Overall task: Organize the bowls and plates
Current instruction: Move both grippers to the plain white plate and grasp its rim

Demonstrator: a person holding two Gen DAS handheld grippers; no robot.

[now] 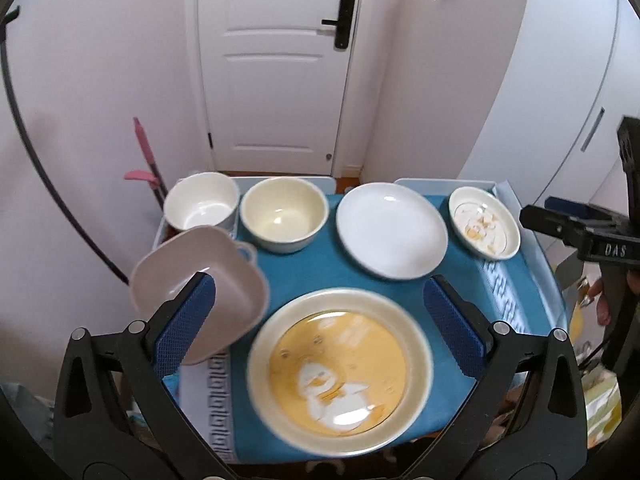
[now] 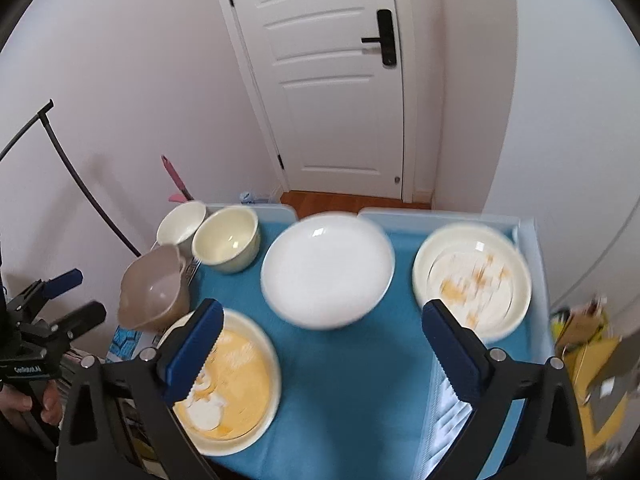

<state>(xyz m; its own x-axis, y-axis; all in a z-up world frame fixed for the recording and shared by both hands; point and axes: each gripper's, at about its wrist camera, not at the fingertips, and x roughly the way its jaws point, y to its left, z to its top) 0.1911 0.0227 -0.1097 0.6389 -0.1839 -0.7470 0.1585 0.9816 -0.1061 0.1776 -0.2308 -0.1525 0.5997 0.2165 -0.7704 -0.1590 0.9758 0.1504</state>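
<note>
With both sets of jaws spread and empty, lower the left gripper (image 1: 320,312) squarely over the yellow plate's (image 1: 340,372) rim before pinching.

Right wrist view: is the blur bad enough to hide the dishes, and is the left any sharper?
Right wrist view: motion blur smears the white plate and small duck plate, print unreadable, shapes clear. Left wrist view: sharper at the far bowls; the near duck plate and pink bowl are blurred, with window glare. Both show fisheye bending.
</note>
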